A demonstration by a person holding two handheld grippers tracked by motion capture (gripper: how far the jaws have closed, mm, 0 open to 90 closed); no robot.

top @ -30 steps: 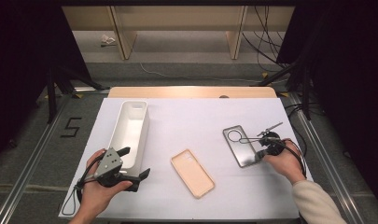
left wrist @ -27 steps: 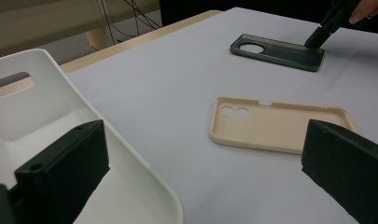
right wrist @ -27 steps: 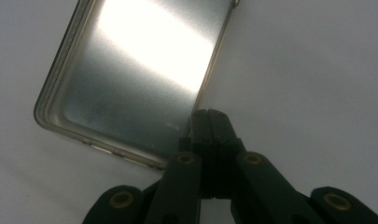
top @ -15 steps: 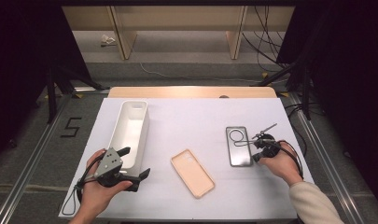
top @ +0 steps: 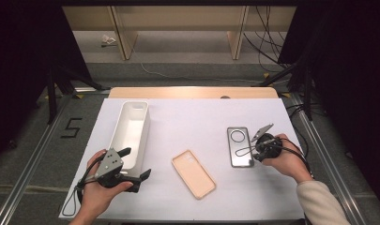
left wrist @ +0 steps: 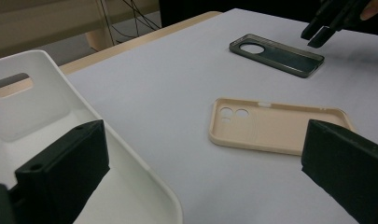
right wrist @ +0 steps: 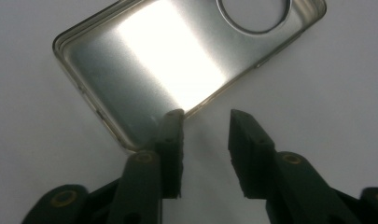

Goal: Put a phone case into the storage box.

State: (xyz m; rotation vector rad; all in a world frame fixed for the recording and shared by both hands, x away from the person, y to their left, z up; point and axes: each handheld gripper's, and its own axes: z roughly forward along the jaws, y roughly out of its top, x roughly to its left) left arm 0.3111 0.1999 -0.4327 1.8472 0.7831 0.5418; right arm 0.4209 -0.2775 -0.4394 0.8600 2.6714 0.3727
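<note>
the left gripper [top: 131,169] rests at about 7 o'clock on the tabletop [top: 192,117], its fingers spread and holding nothing, just beside the near end of the white tray [top: 130,131]. the tray looks empty, so i judge that nothing is sorted into it yet. the beige phone case [top: 193,173] lies open side up near 6 o'clock. at 3 o'clock the dark clear phone case [top: 239,146] lies flat; the right gripper [right wrist: 205,122] has just been opening, fingers apart, nothing between them, one tip over the case edge. white tabletop, dark room, wooden shelf behind.
</note>
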